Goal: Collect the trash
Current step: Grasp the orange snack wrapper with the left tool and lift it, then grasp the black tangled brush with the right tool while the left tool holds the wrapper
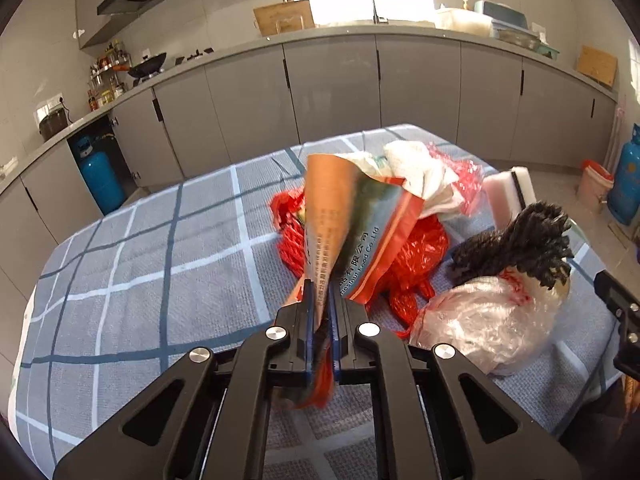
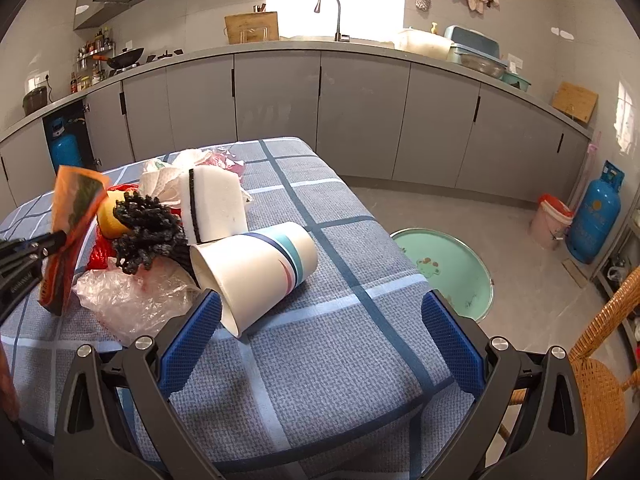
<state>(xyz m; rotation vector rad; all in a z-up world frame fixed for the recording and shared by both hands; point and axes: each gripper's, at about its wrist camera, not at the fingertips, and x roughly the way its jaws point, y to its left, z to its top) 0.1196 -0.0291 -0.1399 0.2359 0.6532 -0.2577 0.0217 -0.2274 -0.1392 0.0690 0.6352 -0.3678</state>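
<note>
Over the table, left gripper clamps the food wrapper.

The table wears a matt, coarse woven cloth; the food wrapper is glossy printed foil-like plastic; the clear bag is thin crinkled film; the cup looks smooth paper; the sponge block is matt foam; the chair is woven rattan.
</note>
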